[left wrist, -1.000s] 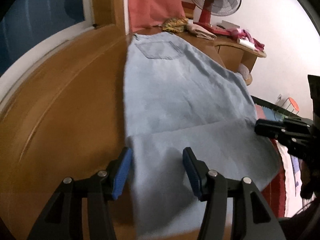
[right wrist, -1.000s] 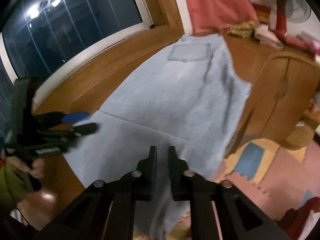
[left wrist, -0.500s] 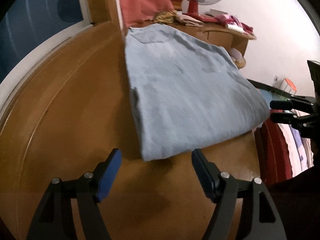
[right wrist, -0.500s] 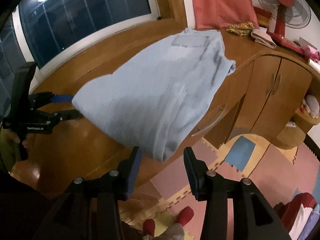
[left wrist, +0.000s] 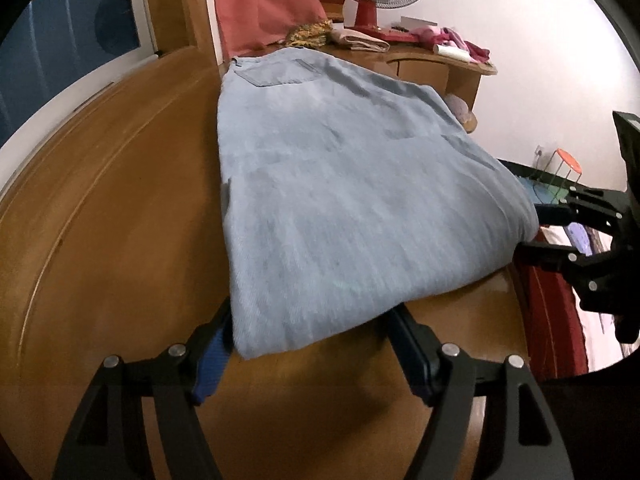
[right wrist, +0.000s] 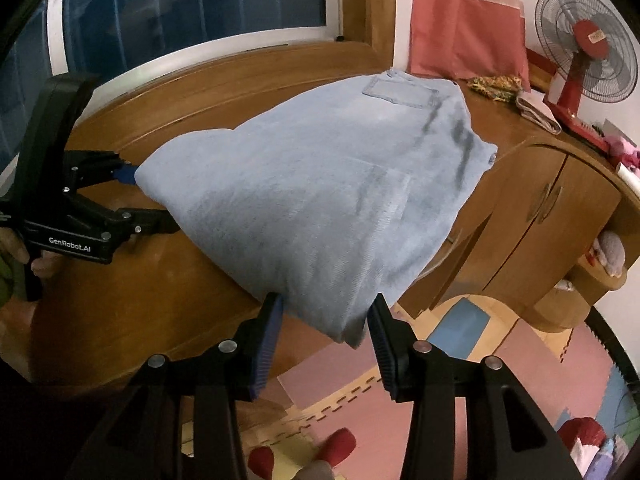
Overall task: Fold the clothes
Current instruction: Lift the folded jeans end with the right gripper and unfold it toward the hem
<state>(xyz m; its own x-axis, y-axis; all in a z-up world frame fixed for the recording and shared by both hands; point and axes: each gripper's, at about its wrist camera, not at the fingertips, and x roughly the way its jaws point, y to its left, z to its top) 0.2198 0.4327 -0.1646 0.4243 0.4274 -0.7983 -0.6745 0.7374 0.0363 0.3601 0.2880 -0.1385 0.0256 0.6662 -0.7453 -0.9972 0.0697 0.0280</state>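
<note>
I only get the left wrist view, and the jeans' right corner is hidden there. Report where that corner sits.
Observer: In the right wrist view the jeans corner hangs just past the table edge, above the foam floor mat.
Operator: Say what the right gripper is doing there.
Observer: The right gripper has that corner between its jaws, which are closing; the pads are not pressing it.
Operator: Check the cloth for marks.
Observer: Dark streaks cross its far right side.

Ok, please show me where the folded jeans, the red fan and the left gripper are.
folded jeans (left wrist: 344,208): left wrist view, middle of top layer.
red fan (right wrist: 580,56): right wrist view, red hub.
left gripper (left wrist: 308,340): left wrist view, midway between its fingertips.
</note>
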